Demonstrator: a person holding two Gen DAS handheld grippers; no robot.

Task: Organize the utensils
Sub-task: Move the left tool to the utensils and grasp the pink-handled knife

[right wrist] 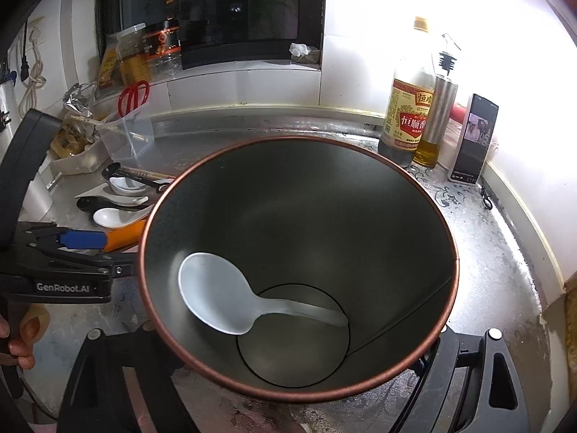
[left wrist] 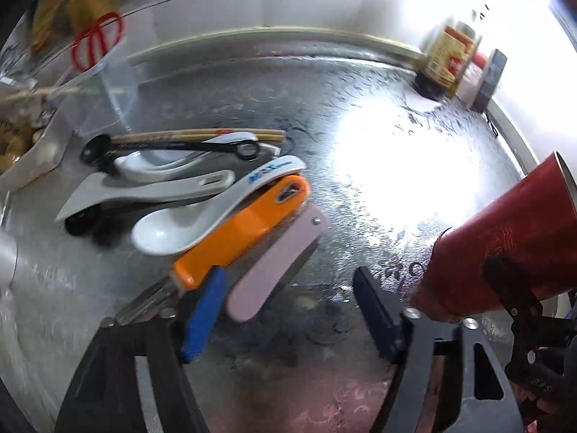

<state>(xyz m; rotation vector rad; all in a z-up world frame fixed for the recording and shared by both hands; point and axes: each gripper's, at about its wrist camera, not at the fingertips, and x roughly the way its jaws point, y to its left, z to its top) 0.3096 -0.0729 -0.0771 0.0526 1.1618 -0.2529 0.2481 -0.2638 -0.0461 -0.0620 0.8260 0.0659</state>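
Observation:
A pile of utensils lies on the steel counter: chopsticks, a black measuring spoon, white spoons, an orange-handled tool and a pink-handled one. My left gripper points down over the pile's near end, open. The pink handle's tip lies just inside its left blue pad, and I cannot tell if they touch. My right gripper is shut on a red metal cup, tilted toward the camera. A white plastic spoon lies inside it. The cup is to the right of the left gripper.
A clear plastic container with red scissors stands at the back left by food packets. A vinegar bottle, an oil bottle and a phone stand at the back right. A hand holds the left gripper.

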